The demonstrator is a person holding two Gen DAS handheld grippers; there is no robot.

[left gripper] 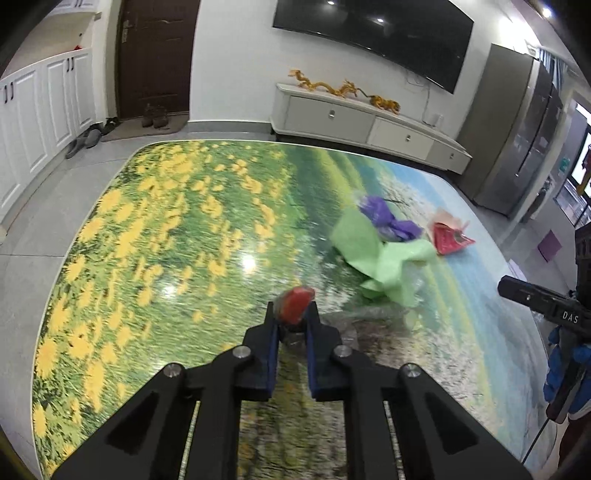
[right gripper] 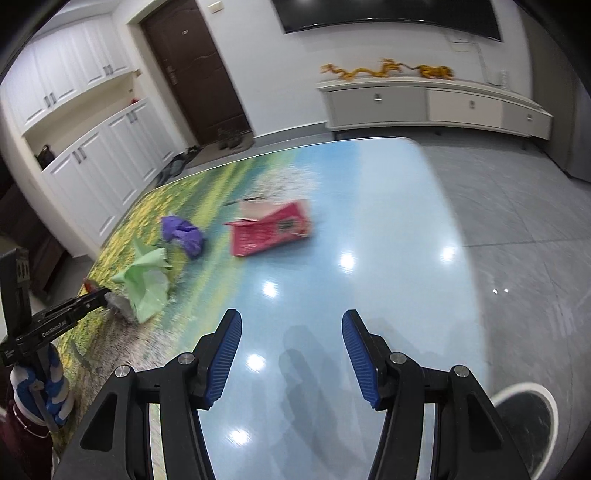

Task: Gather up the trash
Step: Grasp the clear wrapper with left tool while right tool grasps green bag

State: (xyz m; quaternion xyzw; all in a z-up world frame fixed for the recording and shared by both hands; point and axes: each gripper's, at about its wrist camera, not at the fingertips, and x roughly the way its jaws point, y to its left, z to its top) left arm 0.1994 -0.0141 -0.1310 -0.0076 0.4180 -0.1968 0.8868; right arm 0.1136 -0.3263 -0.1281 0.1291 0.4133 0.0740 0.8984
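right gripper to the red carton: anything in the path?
Nothing visible. The right gripper is open with only bare tabletop between it and the red carton. The purple wad and green paper lie off to the left.

White walls, dark door (left gripper: 155, 59), wall TV (left gripper: 373, 33), white cabinets (right gripper: 107, 155), grey tiled floor (right gripper: 517, 229).

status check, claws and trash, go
Left claw shut on red wrapper. Right claw open, empty. Green paper, purple bag, red box left on table.
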